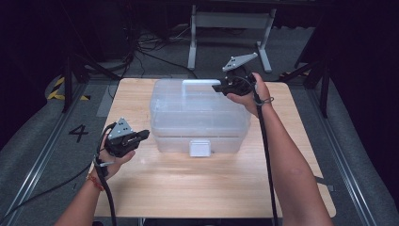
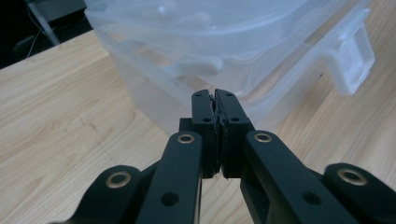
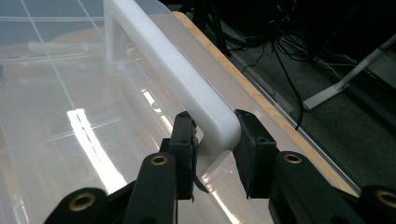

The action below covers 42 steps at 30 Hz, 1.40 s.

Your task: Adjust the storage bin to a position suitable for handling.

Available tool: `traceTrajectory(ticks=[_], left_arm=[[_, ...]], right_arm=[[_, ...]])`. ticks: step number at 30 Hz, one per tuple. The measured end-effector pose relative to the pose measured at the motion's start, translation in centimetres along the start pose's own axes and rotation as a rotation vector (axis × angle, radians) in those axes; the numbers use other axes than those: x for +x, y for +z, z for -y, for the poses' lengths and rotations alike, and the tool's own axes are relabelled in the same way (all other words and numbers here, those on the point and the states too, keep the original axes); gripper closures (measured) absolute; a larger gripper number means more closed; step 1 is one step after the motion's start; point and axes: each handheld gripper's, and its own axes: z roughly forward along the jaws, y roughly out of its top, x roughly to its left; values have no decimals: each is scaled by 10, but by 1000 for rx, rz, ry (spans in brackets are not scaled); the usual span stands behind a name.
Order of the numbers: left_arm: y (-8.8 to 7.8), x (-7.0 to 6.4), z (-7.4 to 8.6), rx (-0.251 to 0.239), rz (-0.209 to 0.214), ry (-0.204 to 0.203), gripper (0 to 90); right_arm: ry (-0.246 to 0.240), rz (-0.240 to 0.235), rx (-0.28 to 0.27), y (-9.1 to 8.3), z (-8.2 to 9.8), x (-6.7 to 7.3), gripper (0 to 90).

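Observation:
A clear plastic storage box (image 1: 197, 117) with a lid stands on the middle of the wooden table (image 1: 211, 188). Its white latch (image 1: 199, 147) faces the near side. A white carry handle (image 1: 197, 83) runs along the lid's far edge. My right gripper (image 1: 217, 87) is shut on the right end of that handle (image 3: 177, 70), with a pad on either side of its corner (image 3: 212, 135). My left gripper (image 1: 141, 136) hovers beside the box's near left corner, shut, with nothing between its jaws (image 2: 217, 107). The box wall (image 2: 140, 84) and the latch (image 2: 350, 60) lie just beyond it.
The table's far edge (image 3: 261, 102) runs close behind the handle. Past it stand a metal stand's white legs (image 1: 226, 42) and cables on the grey floor. A floor rail and a painted "4" (image 1: 78, 133) lie left of the table.

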Motion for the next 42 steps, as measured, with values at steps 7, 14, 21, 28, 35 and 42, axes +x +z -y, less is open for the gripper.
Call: traceTrajectory(ticks=[7, 14, 21, 28, 35, 42], left_arm=[[7, -4, -5, -25, 5, 4, 900], [12, -6, -9, -29, -4, 10, 900], [14, -7, -6, -35, -13, 3, 900], [15, -9, -5, -39, -25, 17, 900], [15, -10, -6, -37, -29, 20, 900], [15, -11, -6, -34, -28, 23, 900]], right_arm=[[3, 2, -2, 0, 0, 0, 709], [8, -2, -8, 1, 2, 0, 710], [6, 26, -6, -1, 5, 7, 708], [15, 71, -44, -14, 13, 15, 674], [18, 92, -106, -50, 29, 16, 646], [30, 107, -156, -78, 58, 18, 620]])
